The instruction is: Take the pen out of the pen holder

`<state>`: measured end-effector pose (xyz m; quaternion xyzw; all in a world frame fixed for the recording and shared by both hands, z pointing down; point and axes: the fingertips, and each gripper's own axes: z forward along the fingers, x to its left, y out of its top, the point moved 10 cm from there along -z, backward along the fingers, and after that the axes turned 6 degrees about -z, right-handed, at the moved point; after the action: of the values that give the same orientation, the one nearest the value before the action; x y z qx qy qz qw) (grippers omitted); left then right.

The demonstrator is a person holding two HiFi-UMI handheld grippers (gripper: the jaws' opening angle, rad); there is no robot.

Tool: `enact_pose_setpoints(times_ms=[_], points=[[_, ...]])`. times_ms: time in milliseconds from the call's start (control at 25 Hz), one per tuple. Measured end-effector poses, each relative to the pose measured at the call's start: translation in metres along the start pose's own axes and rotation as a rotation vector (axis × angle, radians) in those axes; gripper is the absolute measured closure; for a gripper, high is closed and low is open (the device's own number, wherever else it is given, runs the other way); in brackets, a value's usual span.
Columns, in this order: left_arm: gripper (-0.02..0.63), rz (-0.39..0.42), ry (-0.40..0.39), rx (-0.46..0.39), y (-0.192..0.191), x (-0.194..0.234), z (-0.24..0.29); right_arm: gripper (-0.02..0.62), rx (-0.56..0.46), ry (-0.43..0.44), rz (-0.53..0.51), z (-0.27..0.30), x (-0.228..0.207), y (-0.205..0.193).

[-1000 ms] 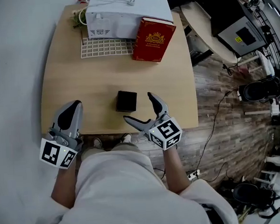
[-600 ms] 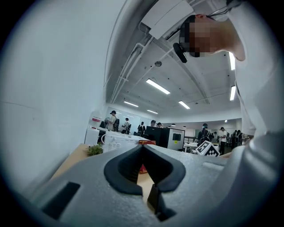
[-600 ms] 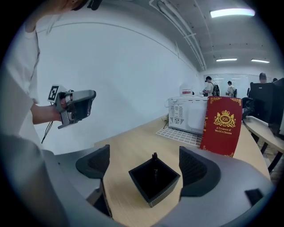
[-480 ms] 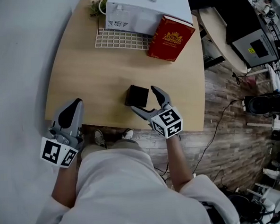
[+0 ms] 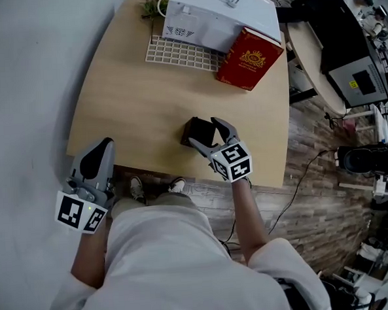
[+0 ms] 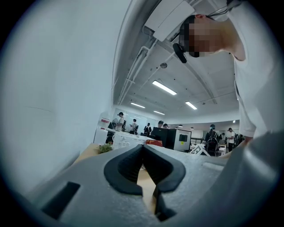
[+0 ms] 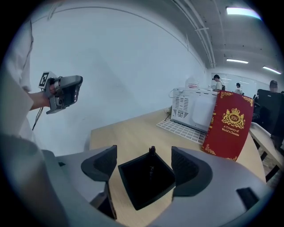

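A black square pen holder [image 5: 194,128] stands near the front edge of the wooden table [image 5: 132,102]. In the right gripper view the holder [image 7: 146,184] lies just below and between the jaws, and a black pen [image 7: 152,152] sticks up at its far corner. My right gripper [image 5: 204,132] hangs over the holder, tilted down. Its jaws are closing, with the pen's tip between them and neither pad touching it. My left gripper [image 5: 97,150] is shut with nothing in it, held off the table's front left corner; its jaws [image 6: 143,148] meet at the tips.
At the table's far side stand a white appliance [image 5: 221,15], a white grid tray [image 5: 181,53], a small plant [image 5: 149,6] and an upright red book [image 5: 250,59]. Right of the table are wood flooring and cables.
My right gripper has moved forward and down from beside the pen holder to over it, and its jaws have narrowed. The left gripper stays shut at the table's front left corner.
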<state>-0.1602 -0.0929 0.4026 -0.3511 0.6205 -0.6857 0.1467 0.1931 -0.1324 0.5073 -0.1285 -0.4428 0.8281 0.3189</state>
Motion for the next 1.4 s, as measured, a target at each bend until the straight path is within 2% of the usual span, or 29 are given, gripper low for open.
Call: enact_pose_setpoints(times_ms=[920,1040,1120,1400], points=[[0.591,-0.002,0.066,0.007,-0.002,0.000,-0.019,0.312,0.040,0.001,0.034,0.037,-0.011,-0.005],[0.591,-0.003,0.073,0.007,-0.002,0.000,-0.020,0.356,0.055,-0.014,0.031,0.038,-0.014,-0.004],[0.591,-0.006,0.077,0.008,-0.002,0.000,-0.020,0.382,0.071,-0.017,0.024,0.039,-0.014,-0.004],[0.591,-0.013,0.074,0.005,-0.004,-0.001,-0.016,0.404,0.115,-0.008,-0.057,0.042,-0.010,0.003]])
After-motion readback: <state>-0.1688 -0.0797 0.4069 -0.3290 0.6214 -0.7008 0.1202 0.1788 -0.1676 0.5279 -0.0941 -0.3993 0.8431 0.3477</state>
